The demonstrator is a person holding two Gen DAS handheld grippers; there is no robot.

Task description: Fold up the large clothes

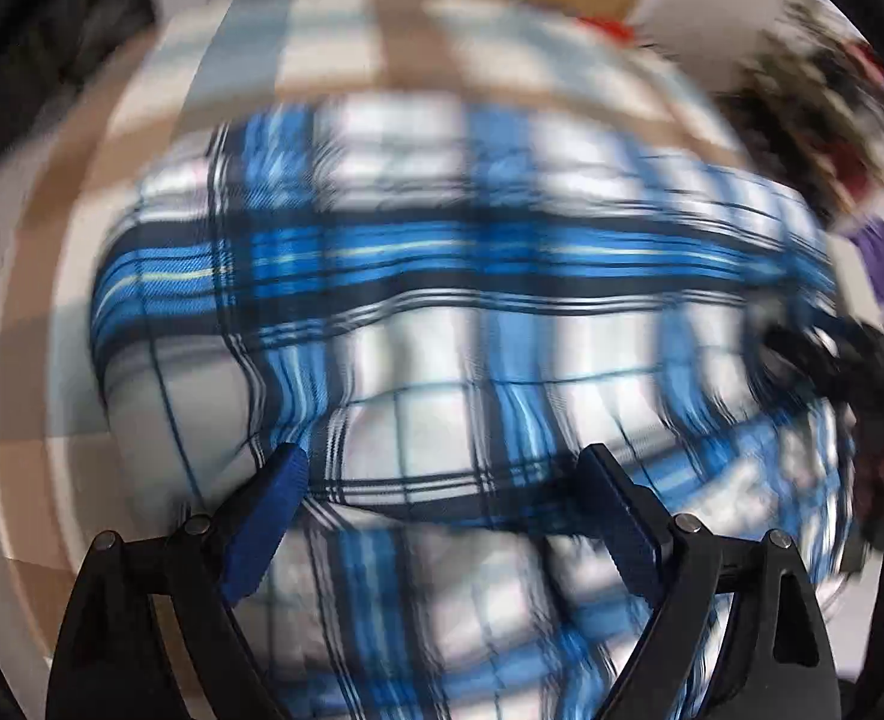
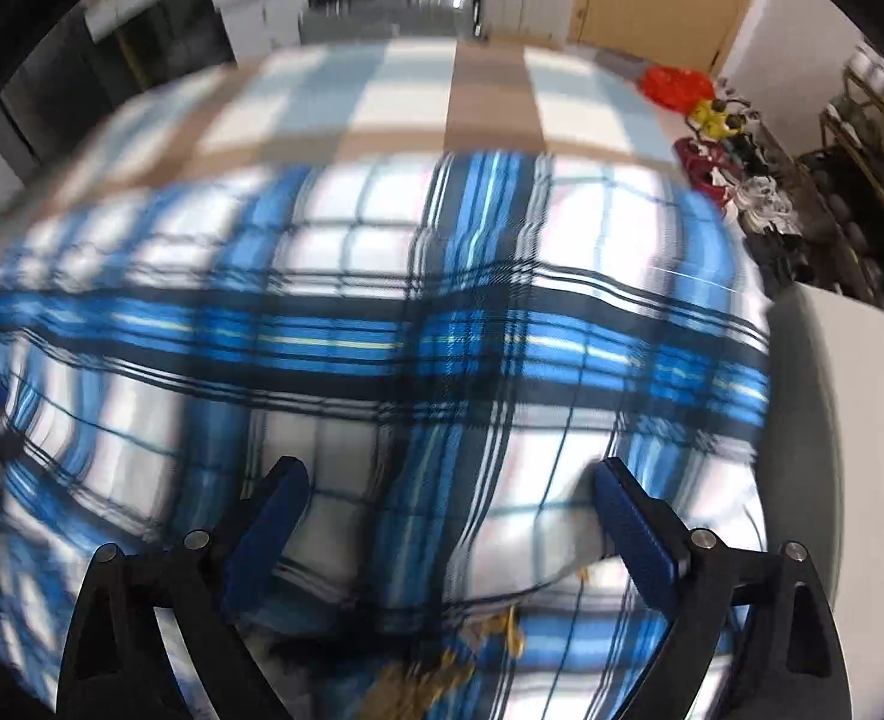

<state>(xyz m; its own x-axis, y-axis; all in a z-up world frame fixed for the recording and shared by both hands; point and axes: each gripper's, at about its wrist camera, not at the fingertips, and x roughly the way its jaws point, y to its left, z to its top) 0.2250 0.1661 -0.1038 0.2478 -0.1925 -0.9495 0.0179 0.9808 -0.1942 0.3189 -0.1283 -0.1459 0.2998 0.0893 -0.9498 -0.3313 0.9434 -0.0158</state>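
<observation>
Across a checked tan, white and pale-blue cloth [image 2: 417, 90] lay the blue, white and navy plaid garment [image 2: 381, 312], spread wide and rumpled, filling both blurred views; above it the left gripper [image 1: 445, 471] hung with jaws spread and nothing between its blue pads [image 1: 267, 516]; the right gripper [image 2: 451, 483] likewise stood wide apart, pinching nothing; a red bag [image 2: 676, 84] sat beyond the far corner.

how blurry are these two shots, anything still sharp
Left wrist view: the plaid garment and checked cover are heavily motion-smeared, worst toward the right edge; only the left gripper is crisp. Right wrist view: the left side smears, the right gripper and red bag read clearer; fisheye bulge in both.
</observation>
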